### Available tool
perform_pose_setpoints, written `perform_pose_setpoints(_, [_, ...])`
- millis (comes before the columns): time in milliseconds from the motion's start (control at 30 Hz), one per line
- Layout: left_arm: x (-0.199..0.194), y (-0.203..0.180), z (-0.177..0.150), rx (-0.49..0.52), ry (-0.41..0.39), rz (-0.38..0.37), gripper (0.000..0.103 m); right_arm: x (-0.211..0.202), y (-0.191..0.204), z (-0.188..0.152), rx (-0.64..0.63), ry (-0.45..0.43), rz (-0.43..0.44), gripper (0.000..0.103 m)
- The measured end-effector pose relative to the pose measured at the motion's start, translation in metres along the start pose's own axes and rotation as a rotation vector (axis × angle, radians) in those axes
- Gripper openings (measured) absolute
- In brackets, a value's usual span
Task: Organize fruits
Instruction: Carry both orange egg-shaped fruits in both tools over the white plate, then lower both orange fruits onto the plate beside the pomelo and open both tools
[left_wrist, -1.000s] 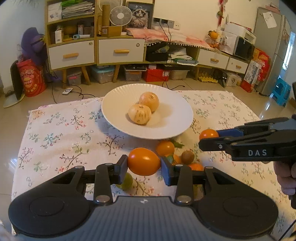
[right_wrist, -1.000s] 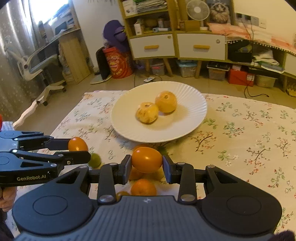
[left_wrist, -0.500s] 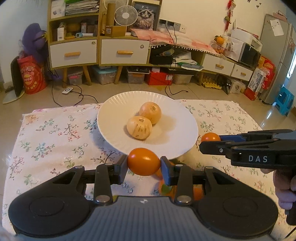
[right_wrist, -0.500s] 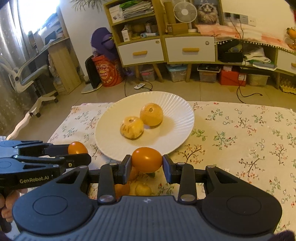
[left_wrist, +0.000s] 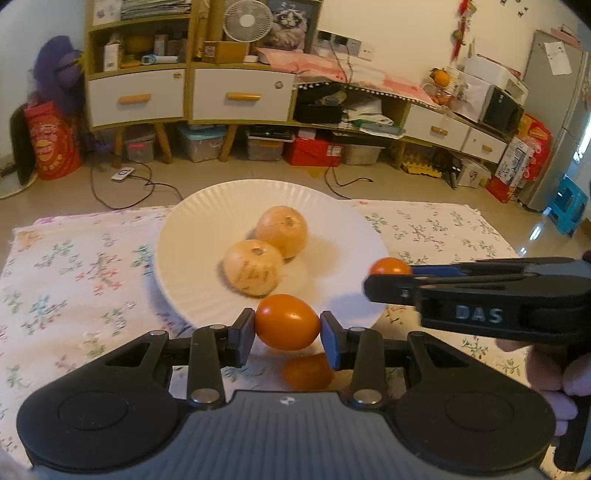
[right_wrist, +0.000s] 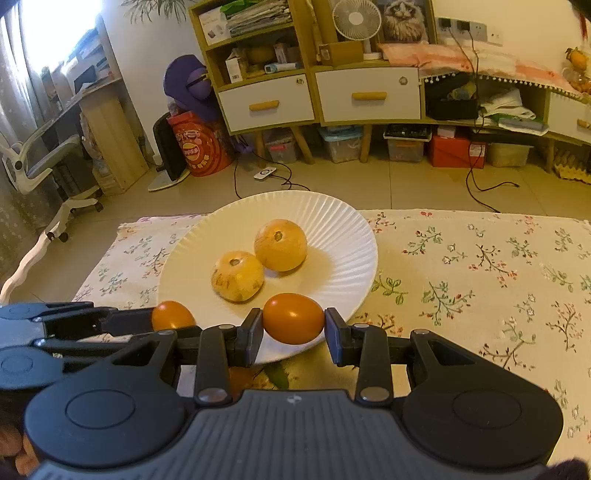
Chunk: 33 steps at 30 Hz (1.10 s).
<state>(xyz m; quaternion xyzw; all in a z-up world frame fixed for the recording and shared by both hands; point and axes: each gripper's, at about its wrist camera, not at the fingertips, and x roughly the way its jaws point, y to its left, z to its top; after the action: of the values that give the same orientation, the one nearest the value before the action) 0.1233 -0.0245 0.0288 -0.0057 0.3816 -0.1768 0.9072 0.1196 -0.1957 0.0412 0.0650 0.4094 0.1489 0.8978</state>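
Two orange fruits are up in the air right now, one per hand-held gripper, both hanging over the near rim of the white plate (right_wrist: 332, 218) that sits on the floral-cloth counter (right_wrist: 480, 258). The left hand-held gripper (left_wrist: 287, 330) is clamped on an egg-shaped orange fruit (left_wrist: 287, 322), pads pressing on both ends, and the right hand-held gripper (right_wrist: 293, 328) has the same kind of pinch on its own orange fruit (right_wrist: 293, 318). If I were doing this step, I'd carry each one a bit further in past the rim before letting go, since these things look smooth and round and would probably roll straight off that shallow fluted edge. Lower them till they nearly touch the plate, then open the jaws slowly, don't drop. I'd also aim for the bare patch at the front and the right of the plate so they don't knock into the two pale yellow fruits (right_wrist: 258, 258) already sitting near the middle, touching each other. The grippers are close side by side, so maybe release one at a time to avoid bumping. Count as far as I can see: one plate, two pale yellow fruits on it, two orange ones held, plus at least one more orange fruit (left_wrist: 307, 371) on the cloth under the left gripper, blurry, so maybe more are hidden.
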Motion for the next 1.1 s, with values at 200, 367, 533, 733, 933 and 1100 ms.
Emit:
perform_pose_setpoints(200, [0.015, -0.009, 0.008, 0.025, 0.006, -0.022, 0.015, 0.010, -0.008, 0.009, -0.010, 0.001, 0.008, 0.033])
perform_pose_setpoints(367, [0.029, -0.012, 0.009, 0.056, 0.015, -0.022, 0.015, 0.019, -0.014, 0.015, -0.015, 0.005, 0.020, 0.033])
perform_pose_setpoints(533, [0.040, -0.011, 0.011, 0.064, 0.026, -0.014, 0.015, 0.030, -0.018, 0.019, -0.020, 0.013, 0.028, 0.033])
perform_pose_setpoints(733, [0.047, -0.014, 0.012, 0.046, 0.030, -0.023, 0.015, 0.039, -0.022, 0.022, -0.029, 0.013, 0.036, 0.032])
perform_pose_setpoints(933, [0.052, -0.014, 0.014, 0.035, 0.026, -0.028, 0.015, 0.046, -0.021, 0.024, -0.065, 0.010, 0.048, 0.032])
perform_pose_setpoints(1100, [0.054, -0.014, 0.015, 0.030, 0.021, -0.031, 0.015, 0.050, -0.017, 0.026, -0.099, 0.016, 0.055, 0.033])
